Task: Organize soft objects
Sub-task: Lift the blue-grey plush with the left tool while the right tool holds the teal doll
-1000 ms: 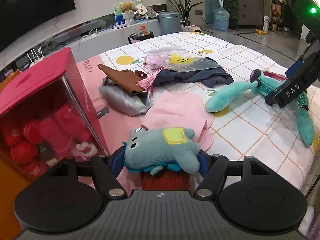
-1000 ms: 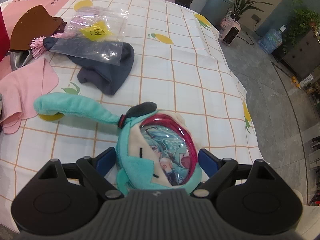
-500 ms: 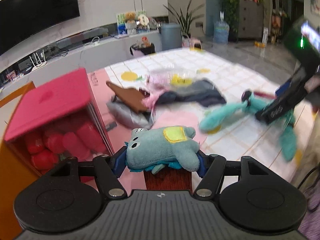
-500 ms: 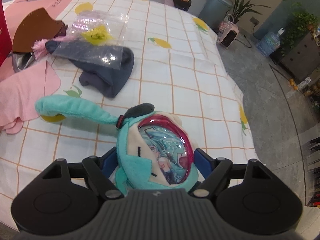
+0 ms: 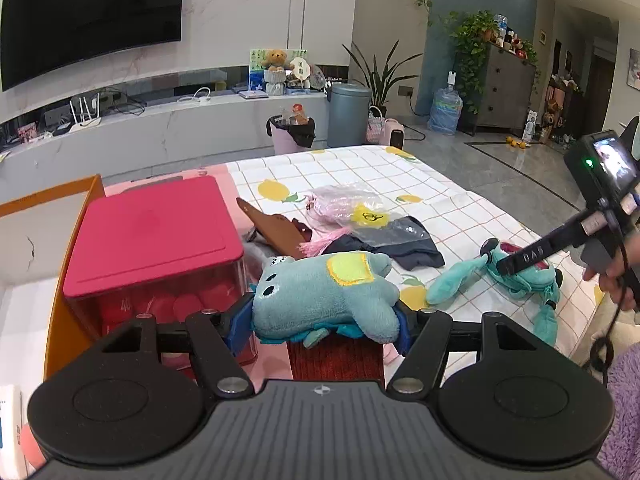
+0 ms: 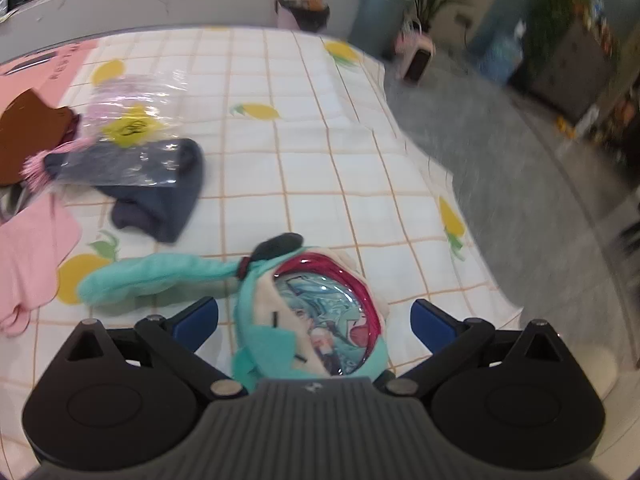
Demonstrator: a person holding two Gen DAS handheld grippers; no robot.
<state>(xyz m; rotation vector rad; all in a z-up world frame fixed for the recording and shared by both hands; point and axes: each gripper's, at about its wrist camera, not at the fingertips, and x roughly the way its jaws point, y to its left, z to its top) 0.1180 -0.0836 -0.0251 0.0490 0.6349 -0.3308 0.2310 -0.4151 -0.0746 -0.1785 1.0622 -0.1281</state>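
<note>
Left tongs (image 5: 324, 316) clamp a light-blue plush toy (image 5: 326, 290) with a yellow patch, blue pads pressed on both its sides, toy held up off the bed (image 5: 440, 188). Below and to its left stands a clear box with a red lid (image 5: 154, 232), red round things inside. Right tongs (image 6: 314, 320) are opening; blue pads stand clear on both sides of the teal plush pouch (image 6: 316, 320), not touching it; the pouch lies on the checked lemon-print bedspread near the bed's edge, its long teal tail (image 6: 156, 278) stretched to the left. Further back on the bed: dark blue cloth (image 6: 160, 196) under a clear plastic bag (image 6: 132, 136) with a yellow label, brown piece (image 6: 28, 136), pink cloth (image 6: 28, 248). A hand (image 5: 612, 276) grips the right tool's handle.
</note>
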